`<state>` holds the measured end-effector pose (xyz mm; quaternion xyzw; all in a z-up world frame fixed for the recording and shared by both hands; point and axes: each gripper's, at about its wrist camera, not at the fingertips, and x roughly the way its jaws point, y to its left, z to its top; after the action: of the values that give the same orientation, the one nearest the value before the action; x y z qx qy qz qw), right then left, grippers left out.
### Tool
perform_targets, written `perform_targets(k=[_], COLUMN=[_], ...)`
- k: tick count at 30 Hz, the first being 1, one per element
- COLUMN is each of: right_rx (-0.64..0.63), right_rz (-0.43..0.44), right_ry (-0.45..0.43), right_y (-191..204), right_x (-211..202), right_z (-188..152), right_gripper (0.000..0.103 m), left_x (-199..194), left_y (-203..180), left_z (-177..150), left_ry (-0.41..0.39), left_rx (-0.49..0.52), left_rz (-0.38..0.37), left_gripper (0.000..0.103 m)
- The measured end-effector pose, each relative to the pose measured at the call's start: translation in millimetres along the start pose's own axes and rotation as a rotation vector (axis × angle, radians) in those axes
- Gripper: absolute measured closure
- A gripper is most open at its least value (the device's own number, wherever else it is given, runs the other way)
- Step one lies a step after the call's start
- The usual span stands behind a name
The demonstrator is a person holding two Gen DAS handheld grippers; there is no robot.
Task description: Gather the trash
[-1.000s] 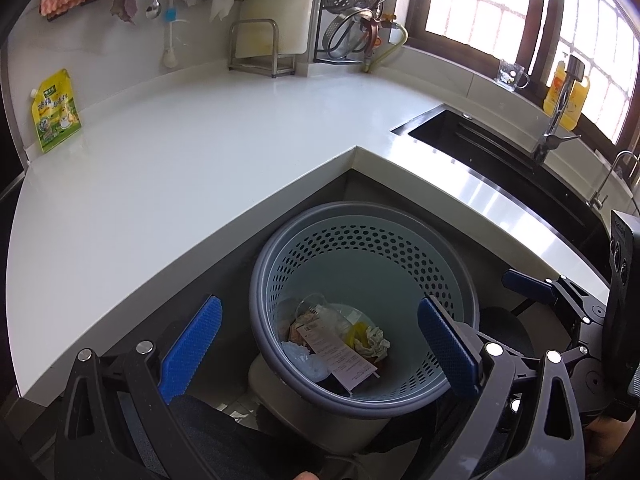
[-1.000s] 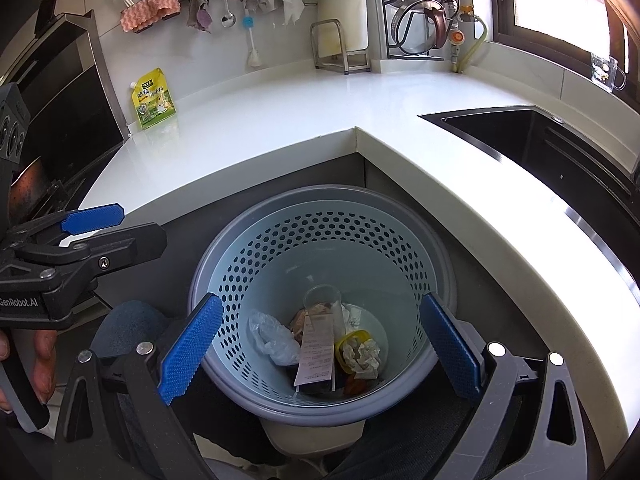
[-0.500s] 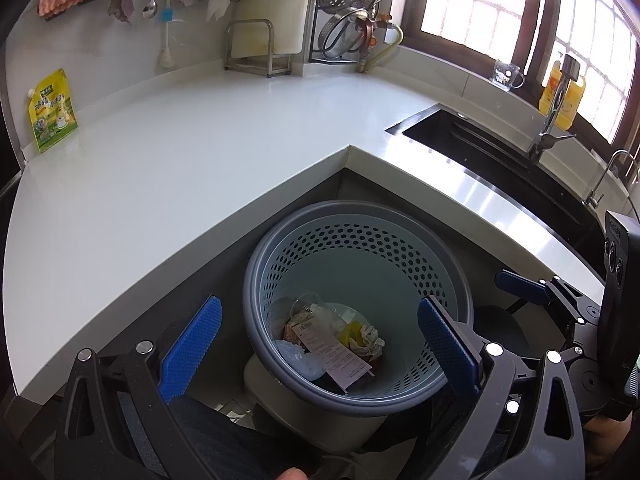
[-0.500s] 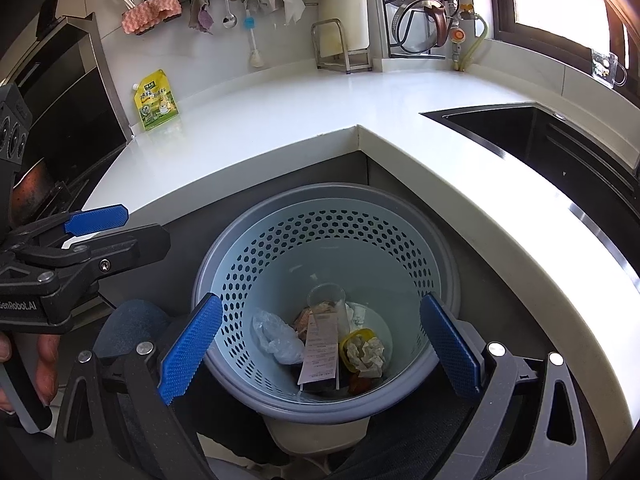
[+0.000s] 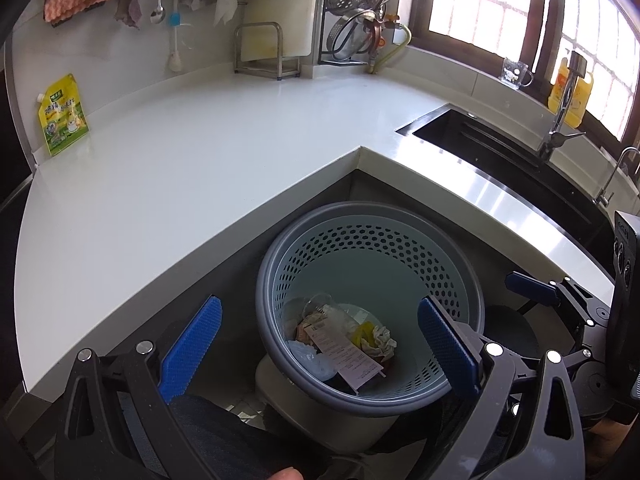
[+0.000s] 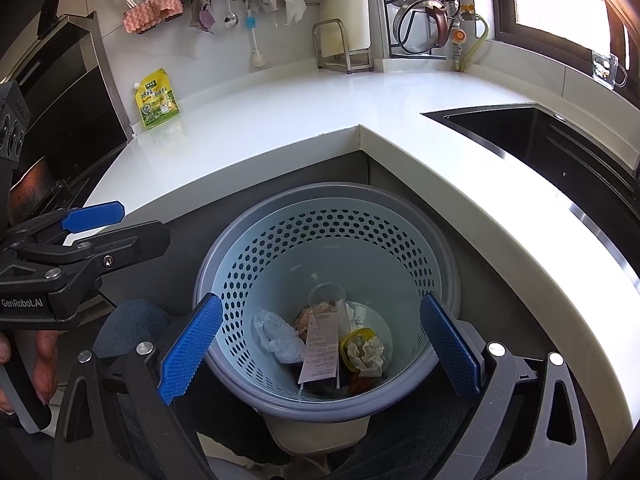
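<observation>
A grey-blue perforated trash basket [image 5: 460, 280] [image 6: 224, 264] stands on the floor in the inner corner of the white counter. It holds a receipt [image 5: 346, 354] [image 6: 320, 354], a clear plastic cup [image 6: 326, 304], a crumpled white bag [image 6: 276, 336], crumpled paper in a yellow lid [image 6: 366, 354] and other scraps. My left gripper [image 5: 318, 344] is open and empty above the basket. My right gripper [image 6: 320, 350] is open and empty above it too. The right gripper also shows in the left wrist view [image 5: 560, 300], and the left gripper in the right wrist view [image 6: 96, 224].
The white L-shaped counter [image 5: 180, 168] [image 6: 320, 112] carries a yellow-green pouch [image 5: 62, 114] [image 6: 157, 98] against the wall. A dark sink [image 5: 500, 152] with a tap [image 5: 560, 120] lies to the right. Utensils and cloths hang on the back wall. A rack with a board [image 5: 266, 50] stands behind.
Both grippers stay open and empty over the basket. The views have shifted only slightly; the trash has not moved.
</observation>
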<state>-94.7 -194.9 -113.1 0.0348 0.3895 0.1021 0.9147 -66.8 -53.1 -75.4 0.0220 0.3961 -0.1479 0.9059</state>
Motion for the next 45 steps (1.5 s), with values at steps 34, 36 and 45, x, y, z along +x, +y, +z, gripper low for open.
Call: perform_targets(k=[34,36,45], right_rx=[0.009,0.009,0.009], right_rz=[-0.001,-0.002,0.000], right_ry=[0.005,0.004,0.006], right_y=[-3,-4,-4], right_x=[3,3,2], right_z=[-4,-4,-4], right_gripper=[0.009,0.009,0.009], left_x=[-2,-3,-12], left_y=[-4,-4,-7], left_z=[-4,-4,-2], left_ry=[-0.004,-0.010,-0.042], left_rx=[-0.014,-0.012,0.004], left_rz=[0.065,0.056,0.051], left_gripper=[0.007,0.007,0.007])
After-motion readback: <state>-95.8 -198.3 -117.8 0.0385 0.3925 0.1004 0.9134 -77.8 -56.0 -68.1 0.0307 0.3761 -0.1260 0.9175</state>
